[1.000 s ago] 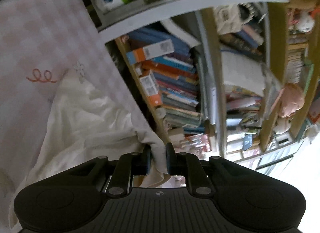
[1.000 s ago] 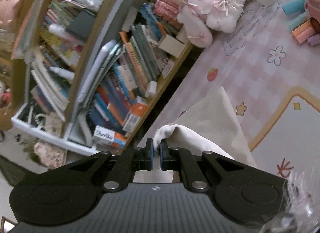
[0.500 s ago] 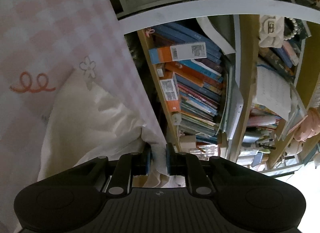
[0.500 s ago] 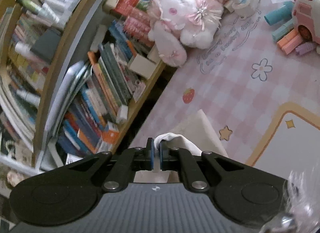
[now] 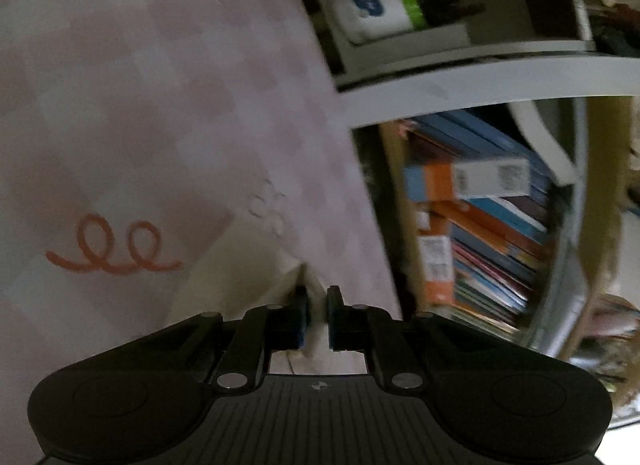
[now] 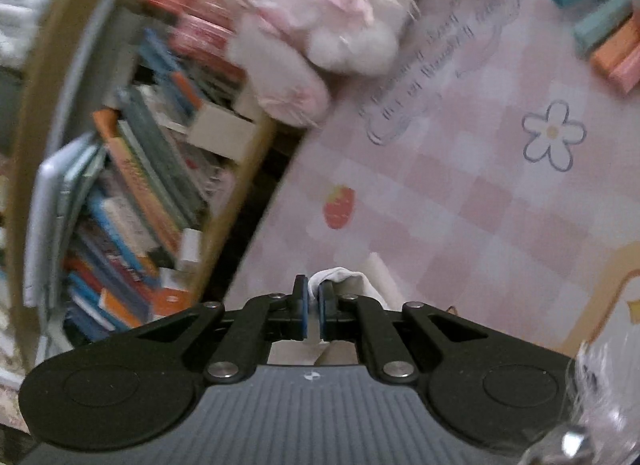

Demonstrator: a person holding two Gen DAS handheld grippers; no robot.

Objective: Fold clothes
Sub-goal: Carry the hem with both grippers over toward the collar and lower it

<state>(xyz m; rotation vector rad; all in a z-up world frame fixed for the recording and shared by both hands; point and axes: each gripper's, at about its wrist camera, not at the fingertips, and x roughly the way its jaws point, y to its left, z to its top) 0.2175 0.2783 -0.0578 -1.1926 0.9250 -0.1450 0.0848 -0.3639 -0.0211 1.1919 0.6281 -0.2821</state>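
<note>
L gripper (image 5: 316, 305) clamped on white cloth (image 5: 240, 257) edge, low over pink check mat (image 5: 160, 85). R gripper (image 6: 314, 299) pinches same cloth (image 6: 340, 277) fold, near mat edge by bookshelf (image 6: 132, 185).

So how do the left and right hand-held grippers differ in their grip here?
The left hand-held gripper pinches cream cloth with a wider finger gap; the right hand-held gripper is nearly closed, a white bunch poking above its tips. Both are shut on fabric over the pink checked mat.
</note>
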